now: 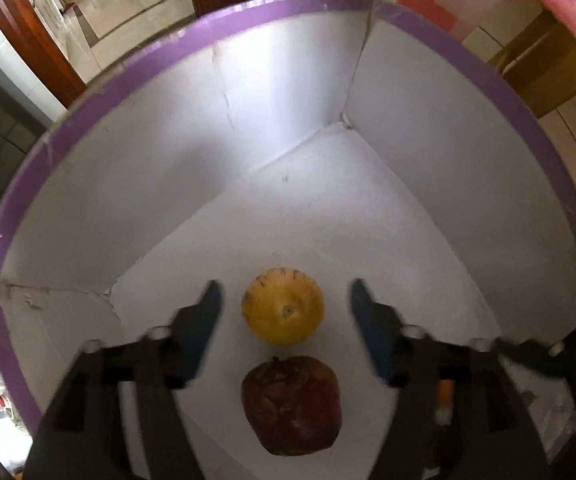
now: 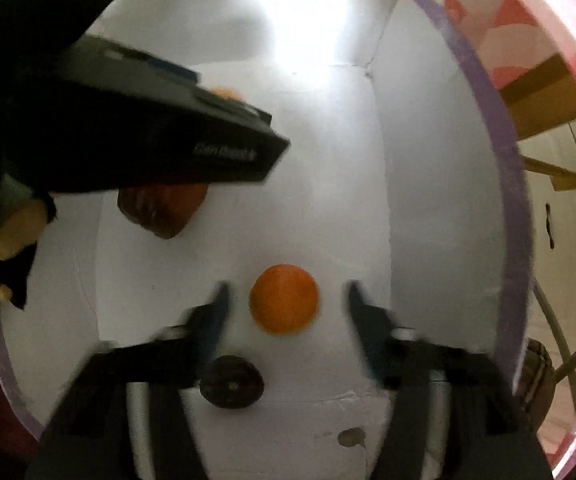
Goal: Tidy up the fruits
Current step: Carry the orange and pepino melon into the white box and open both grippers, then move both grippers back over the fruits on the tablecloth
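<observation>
Left gripper point(image 1: 286, 292): black linkage arms with pale round pivot pins, dark blue tapered fingers point(image 1: 208, 320), an orange-and-white tab on one arm. Right gripper point(image 2: 286, 294): same black arms, pale pins, blue fingers point(image 2: 218, 312). Black housing with blurred white lettering; a hand point(image 2: 4, 232) in a black fingerless glove.

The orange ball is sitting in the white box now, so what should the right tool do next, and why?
Probably lift straight up and out. The right tool is open, with gaps on both sides of the orange fruit, which rests on the floor of the white box. The dark fruit lies close by, so sideways moves risk bumping it.
</observation>
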